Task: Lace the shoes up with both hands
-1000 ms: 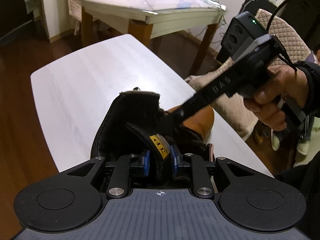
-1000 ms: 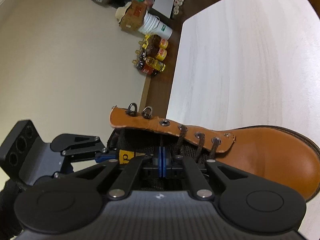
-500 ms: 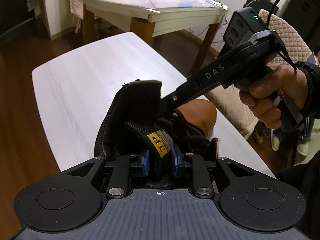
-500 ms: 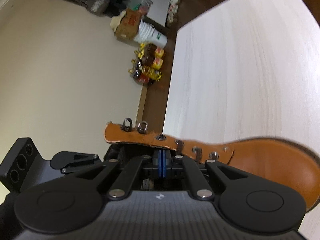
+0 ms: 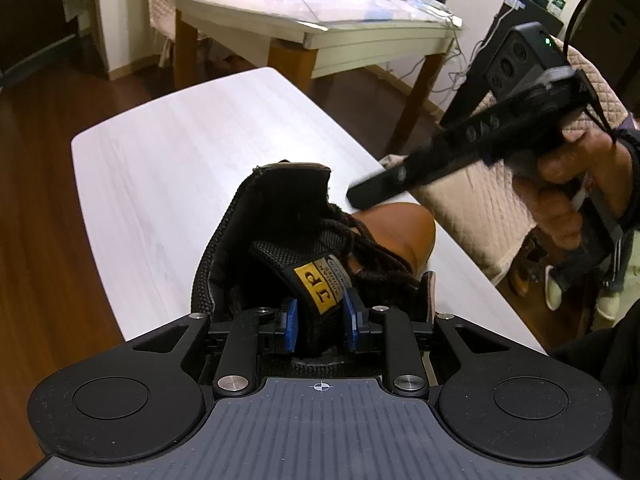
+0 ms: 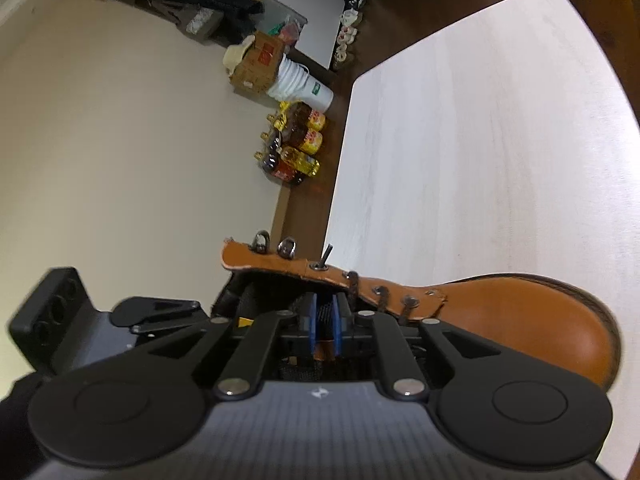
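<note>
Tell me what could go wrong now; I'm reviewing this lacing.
The right gripper has just been opening, nothing gripped between its pads; the dark lace tip barely pokes through the tan leather boot's eyelet and may slip back. The left gripper clamps only the black mesh tongue, so pulling could shift the boot.

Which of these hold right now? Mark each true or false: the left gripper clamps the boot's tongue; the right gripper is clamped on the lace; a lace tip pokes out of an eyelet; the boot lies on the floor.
1. The left gripper clamps the tongue of the boot. True.
2. The right gripper is clamped on the lace. False: its jaws have just been opening, and no lace shows between them.
3. A lace tip pokes out of an eyelet. True.
4. The boot lies on the floor. False: it rests on the white table.
</note>
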{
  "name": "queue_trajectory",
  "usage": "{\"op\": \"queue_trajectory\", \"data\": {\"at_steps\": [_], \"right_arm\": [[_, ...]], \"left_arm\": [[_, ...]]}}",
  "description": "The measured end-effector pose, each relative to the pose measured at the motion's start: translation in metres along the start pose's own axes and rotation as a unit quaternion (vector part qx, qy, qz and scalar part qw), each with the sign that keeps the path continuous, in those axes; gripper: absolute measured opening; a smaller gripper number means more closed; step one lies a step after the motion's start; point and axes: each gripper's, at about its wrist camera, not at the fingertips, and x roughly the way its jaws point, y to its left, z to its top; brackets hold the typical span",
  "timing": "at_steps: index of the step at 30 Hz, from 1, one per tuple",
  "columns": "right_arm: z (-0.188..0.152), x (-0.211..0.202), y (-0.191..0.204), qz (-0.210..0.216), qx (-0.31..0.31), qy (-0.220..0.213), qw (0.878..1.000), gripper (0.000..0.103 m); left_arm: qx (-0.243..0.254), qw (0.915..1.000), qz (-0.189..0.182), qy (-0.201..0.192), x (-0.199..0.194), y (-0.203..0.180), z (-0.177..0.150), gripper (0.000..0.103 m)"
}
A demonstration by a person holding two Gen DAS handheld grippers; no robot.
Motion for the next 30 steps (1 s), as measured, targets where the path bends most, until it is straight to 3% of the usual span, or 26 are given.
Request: {"op": "queue_trajectory", "data": {"at_steps": [5,12,15,18,20,22,23,27,30], "right_arm": [[0.022,0.011,-0.019,0.038,0.052,-0.007,0.998,0.012],[0.033,0.041,-0.03,0.059,0.087,0.042,0.994,0.013],[0.038,0.046,-0.037,0.074,0.101,0.054,0.991,0.003],[0.053,0.034,-0.042,0.071,0.08,0.036,0.994,0.003],[0.074,0.017,-0.042,0.052,0.047,-0.004,0.998,0.002],[0.11,-0.015,-0.042,0.018,-0.007,-0.073,0.997,0.002],[0.123,-0.028,-0.042,-0.003,-0.03,-0.102,0.994,0.002],[0.17,-0.068,-0.045,-0.094,-0.103,-0.203,0.969,0.003],[0.185,-0.068,-0.053,-0.112,-0.121,-0.179,0.97,0.004]], "left_arm": [[-0.007,0.9999,0.01,0.002,-0.002,-0.003,0.0,0.024],[-0.027,0.9992,0.029,0.003,-0.005,-0.007,0.0,0.023],[-0.045,0.9979,0.047,0.002,-0.007,-0.01,0.0,0.024],[-0.082,0.9937,0.075,-0.012,-0.019,-0.018,-0.006,0.023],[-0.114,0.9876,0.102,-0.035,-0.034,-0.028,-0.013,0.023],[-0.146,0.9781,0.134,-0.063,-0.049,-0.041,-0.021,0.023],[-0.158,0.9737,0.147,-0.072,-0.053,-0.046,-0.025,0.023],[-0.232,0.941,0.22,-0.111,-0.069,-0.079,-0.052,0.023],[-0.271,0.9244,0.24,-0.12,-0.068,-0.097,-0.068,0.023]]}}
